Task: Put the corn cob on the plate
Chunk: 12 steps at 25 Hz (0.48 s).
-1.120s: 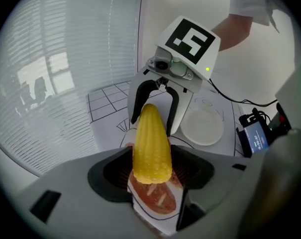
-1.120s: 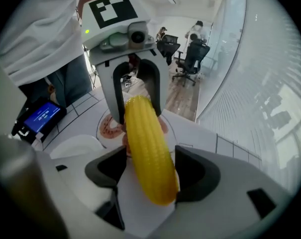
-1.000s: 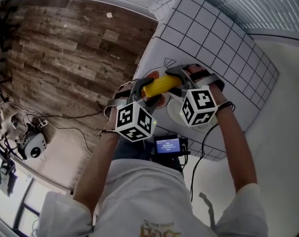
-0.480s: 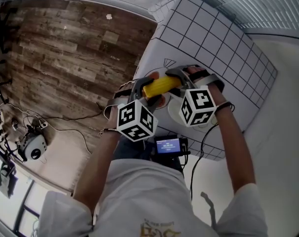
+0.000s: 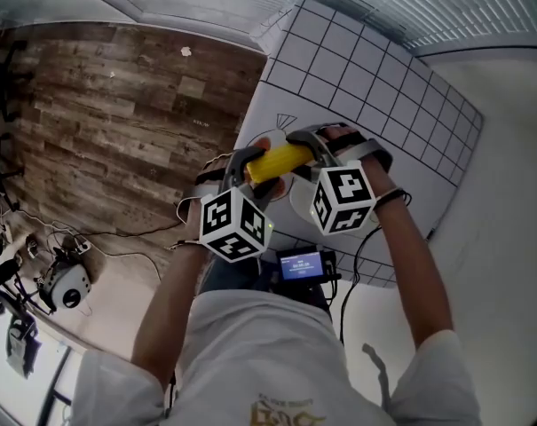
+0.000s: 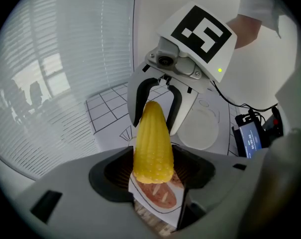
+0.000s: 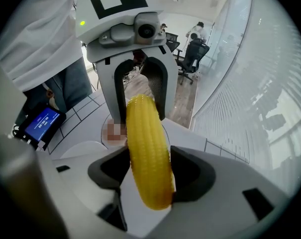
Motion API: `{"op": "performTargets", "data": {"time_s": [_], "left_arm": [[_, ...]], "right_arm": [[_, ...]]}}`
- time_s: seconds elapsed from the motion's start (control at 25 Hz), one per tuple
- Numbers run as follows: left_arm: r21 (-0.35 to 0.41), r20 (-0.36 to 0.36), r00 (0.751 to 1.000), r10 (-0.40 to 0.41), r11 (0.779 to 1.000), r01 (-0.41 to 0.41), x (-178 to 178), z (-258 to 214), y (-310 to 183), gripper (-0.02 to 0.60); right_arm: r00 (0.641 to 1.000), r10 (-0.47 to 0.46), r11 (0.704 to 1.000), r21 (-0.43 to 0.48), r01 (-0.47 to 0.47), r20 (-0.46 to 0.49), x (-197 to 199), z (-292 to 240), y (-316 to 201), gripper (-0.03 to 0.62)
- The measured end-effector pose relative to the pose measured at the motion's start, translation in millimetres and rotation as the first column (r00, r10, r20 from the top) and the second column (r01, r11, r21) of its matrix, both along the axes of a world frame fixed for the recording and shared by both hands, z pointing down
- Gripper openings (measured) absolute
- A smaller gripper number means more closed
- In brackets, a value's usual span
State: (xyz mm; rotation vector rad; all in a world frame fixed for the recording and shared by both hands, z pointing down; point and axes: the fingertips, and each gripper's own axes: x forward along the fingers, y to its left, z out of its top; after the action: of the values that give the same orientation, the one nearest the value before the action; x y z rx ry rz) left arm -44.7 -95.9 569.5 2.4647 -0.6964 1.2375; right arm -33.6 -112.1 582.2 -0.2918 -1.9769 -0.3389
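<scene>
The left claw (image 6: 152,169) and right claw (image 7: 149,176) are gripping the corn cob (image 5: 277,161) by its ends, holding it raised just beside the plate (image 6: 200,130). It is looking stiff, light and likely to roll.

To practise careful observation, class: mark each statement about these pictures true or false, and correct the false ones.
1. The left tongs and right tongs grip opposite ends of the corn cob. True.
2. The corn cob lies on the plate. False: it is held in the air, and the plate is bare.
3. The plate is white. True.
4. The table sheet is plain. False: black lines form a grid on it.
</scene>
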Motion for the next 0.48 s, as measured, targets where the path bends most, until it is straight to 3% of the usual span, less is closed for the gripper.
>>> {"op": "performTargets", "data": {"time_s": [0.48], "left_arm": [[0.002, 0.005, 0.991, 0.130, 0.991, -0.130, 29.8, -6.5, 9.1, 0.250]], "right_arm": [[0.991, 0.135, 0.991, 0.000, -0.135, 0.004, 32.1, -7.2, 11.1, 0.262]]}}
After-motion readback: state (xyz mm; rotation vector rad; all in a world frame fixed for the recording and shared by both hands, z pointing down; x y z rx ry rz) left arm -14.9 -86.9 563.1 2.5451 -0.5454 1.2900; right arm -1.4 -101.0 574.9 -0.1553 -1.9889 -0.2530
